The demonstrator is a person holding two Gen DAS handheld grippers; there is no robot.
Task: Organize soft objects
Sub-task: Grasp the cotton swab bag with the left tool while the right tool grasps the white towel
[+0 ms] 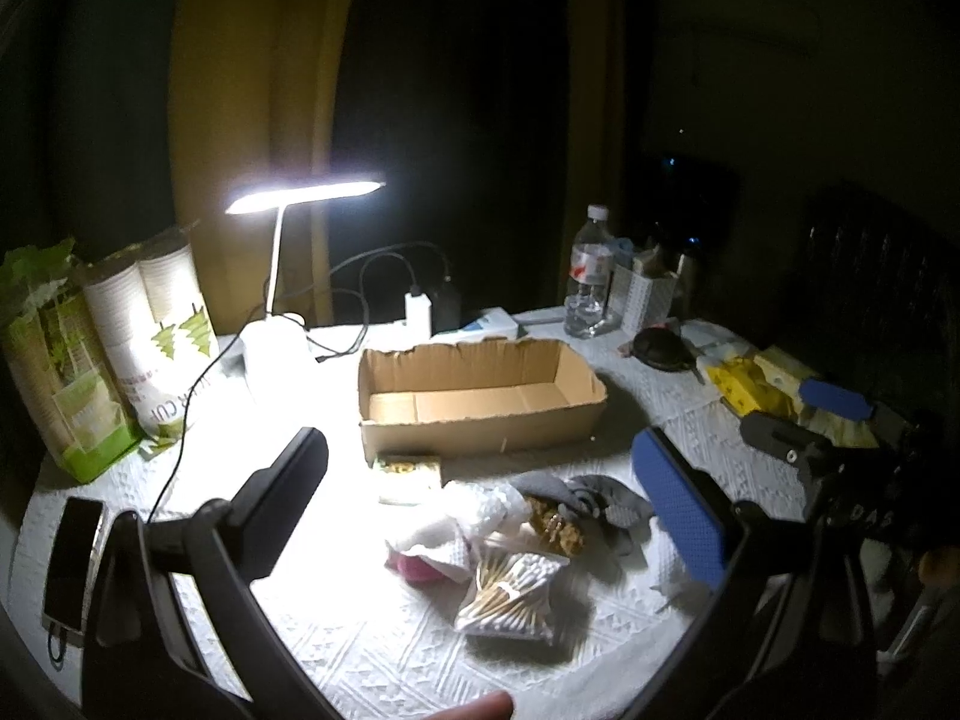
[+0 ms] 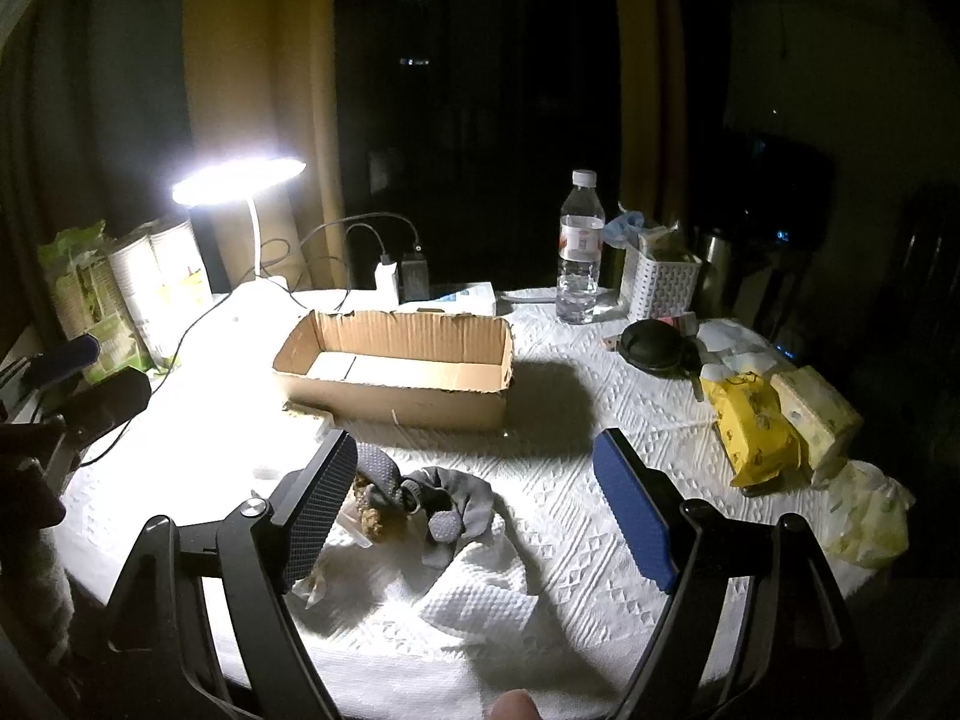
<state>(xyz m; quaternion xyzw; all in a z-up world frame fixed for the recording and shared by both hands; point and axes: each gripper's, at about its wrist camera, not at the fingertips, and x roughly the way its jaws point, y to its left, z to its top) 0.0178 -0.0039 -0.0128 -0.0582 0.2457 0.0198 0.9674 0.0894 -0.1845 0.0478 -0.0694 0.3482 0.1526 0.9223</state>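
Cardboard forms the open brown box (image 1: 480, 390) that stands mid-table on the white embossed cloth (image 2: 570, 420), under a lit white desk lamp (image 1: 303, 195). Just before it lies a heap: a crumpled grey sock (image 2: 450, 498), white paper towel (image 2: 474, 594) and a clear bag of cotton swabs (image 1: 513, 591). Both the left gripper (image 1: 492, 504) and the right gripper (image 2: 474, 510) hover above the heap, fingers spread wide and holding nothing.

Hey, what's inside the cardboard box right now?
The cardboard box looks empty: only its bare floor flaps show in both views. Its near wall hides the strip of floor just behind it, so something small and flat there would not show.
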